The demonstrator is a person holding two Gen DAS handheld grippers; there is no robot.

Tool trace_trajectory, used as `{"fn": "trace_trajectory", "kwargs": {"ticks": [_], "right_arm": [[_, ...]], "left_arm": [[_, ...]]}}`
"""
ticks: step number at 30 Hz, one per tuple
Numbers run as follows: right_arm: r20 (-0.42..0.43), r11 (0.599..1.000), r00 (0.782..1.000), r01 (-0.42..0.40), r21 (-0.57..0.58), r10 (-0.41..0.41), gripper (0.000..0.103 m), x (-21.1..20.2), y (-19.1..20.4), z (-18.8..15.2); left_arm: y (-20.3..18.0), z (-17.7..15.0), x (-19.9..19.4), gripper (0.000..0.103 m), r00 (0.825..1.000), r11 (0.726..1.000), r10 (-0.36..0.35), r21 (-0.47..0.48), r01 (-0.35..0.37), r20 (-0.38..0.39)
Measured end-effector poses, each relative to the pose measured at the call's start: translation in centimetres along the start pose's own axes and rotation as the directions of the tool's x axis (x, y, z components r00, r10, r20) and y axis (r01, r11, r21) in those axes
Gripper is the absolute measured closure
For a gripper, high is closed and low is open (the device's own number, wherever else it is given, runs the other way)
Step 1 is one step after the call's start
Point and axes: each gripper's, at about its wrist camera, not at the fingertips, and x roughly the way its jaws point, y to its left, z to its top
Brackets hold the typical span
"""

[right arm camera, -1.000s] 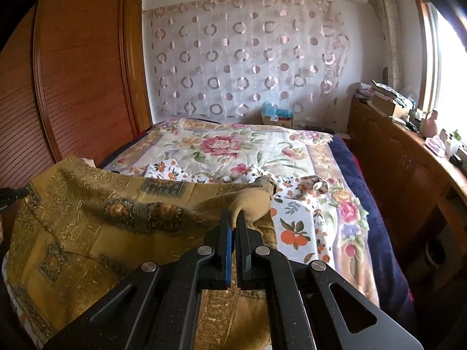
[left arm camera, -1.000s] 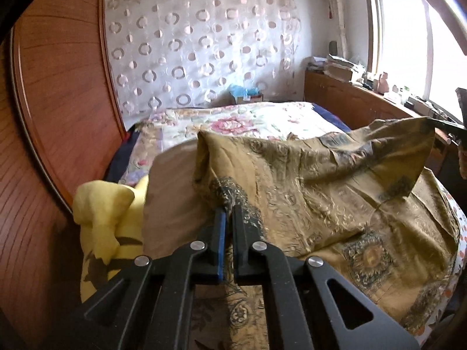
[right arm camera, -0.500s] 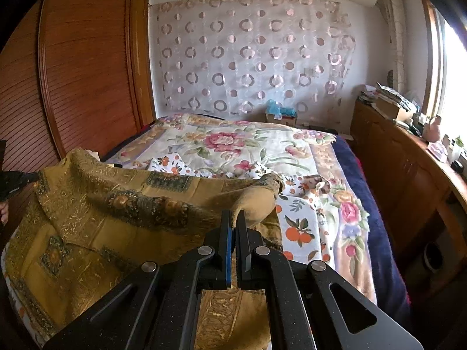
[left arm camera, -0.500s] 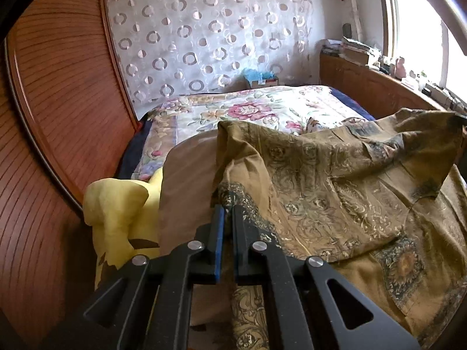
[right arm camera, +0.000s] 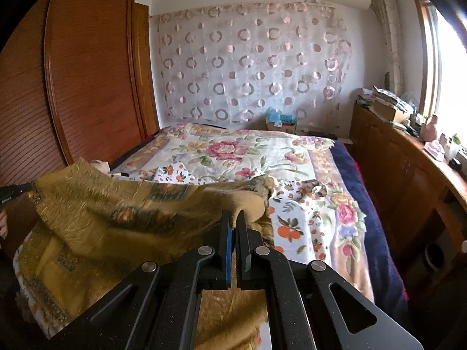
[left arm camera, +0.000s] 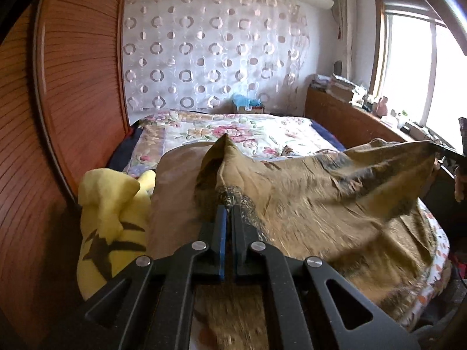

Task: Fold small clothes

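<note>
A golden-brown patterned garment (left arm camera: pixel 321 204) is stretched between my two grippers above the near end of the bed. My left gripper (left arm camera: pixel 229 208) is shut on its left corner, which sticks up in a point. My right gripper (right arm camera: pixel 234 214) is shut on the opposite corner of the garment (right arm camera: pixel 116 204). In the left wrist view the right gripper (left arm camera: pixel 446 151) shows at the far right, holding the cloth's edge. In the right wrist view the left gripper (right arm camera: pixel 14 191) shows at the far left. The rest of the garment hangs and lies on the bed.
A yellow garment (left arm camera: pixel 111 204) with black marks lies at the left beside a beige cushion (left arm camera: pixel 175 180). A white garment with orange fruit print (right arm camera: pixel 297 213) lies on the floral bedspread (right arm camera: pixel 233 151). A wooden wardrobe (right arm camera: pixel 87 87) stands left, a wooden cabinet (right arm camera: pixel 408 169) right.
Both grippers have lifted with the garment held, so its top edge is pulled tauter between them. The cloth is blurred by motion.
</note>
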Motion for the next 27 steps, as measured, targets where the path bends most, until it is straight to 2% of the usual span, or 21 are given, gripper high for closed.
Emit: {"fn": "trace_trajectory", "kwargs": {"ticks": [5, 11, 16, 21, 22, 24, 26, 27], "right_arm": [[-0.021, 1.0, 1.0, -0.012, -0.019, 0.012, 0.102, -3.0, 0.4, -2.5], [-0.063, 1.0, 0.998, 0.0, -0.02, -0.002, 0.102, -5.4, 0.6, -5.4], [-0.132, 1.0, 0.991, 0.017, -0.006, -0.018, 0.102, -4.9, 0.3, -6.8], [-0.171, 0.998, 0.983, 0.058, -0.021, -0.061, 0.102, -3.4, 1.1, -7.2], [-0.167, 0.998, 0.984, 0.064, -0.026, -0.067, 0.101, -3.3, 1.3, -6.9], [-0.157, 0.996, 0.984, 0.082, -0.047, -0.088, 0.098, -3.2, 1.8, -6.4], [-0.143, 0.992, 0.983, 0.111, -0.053, -0.118, 0.085, -3.4, 2.0, -6.1], [-0.133, 0.992, 0.983, 0.117, -0.052, -0.123, 0.067, -3.5, 2.1, -5.7]], "left_arm": [[0.2, -2.8, -3.3, 0.1, 0.999, 0.998, -0.029, -0.048, 0.03, 0.017], [0.0, -7.2, -5.0, 0.1, 0.999, 0.997, -0.009, -0.072, 0.006, -0.038], [-0.5, -8.7, -4.6, 0.1, 0.996, 0.999, 0.027, -0.043, -0.03, -0.08], [-0.7, -8.4, -4.1, 0.1, 0.995, 0.998, 0.038, -0.041, -0.042, -0.092], [-0.9, -8.2, -4.1, 0.097, 0.995, 0.998, 0.044, -0.032, -0.047, -0.088], [-1.5, -7.9, -4.4, 0.084, 0.996, 0.999, 0.05, -0.016, -0.051, -0.076], [-1.8, -7.7, -4.8, 0.057, 0.997, 0.999, 0.046, -0.009, -0.046, -0.061], [-2.0, -7.6, -4.9, 0.055, 0.998, 0.999, 0.041, -0.009, -0.042, -0.052]]}}
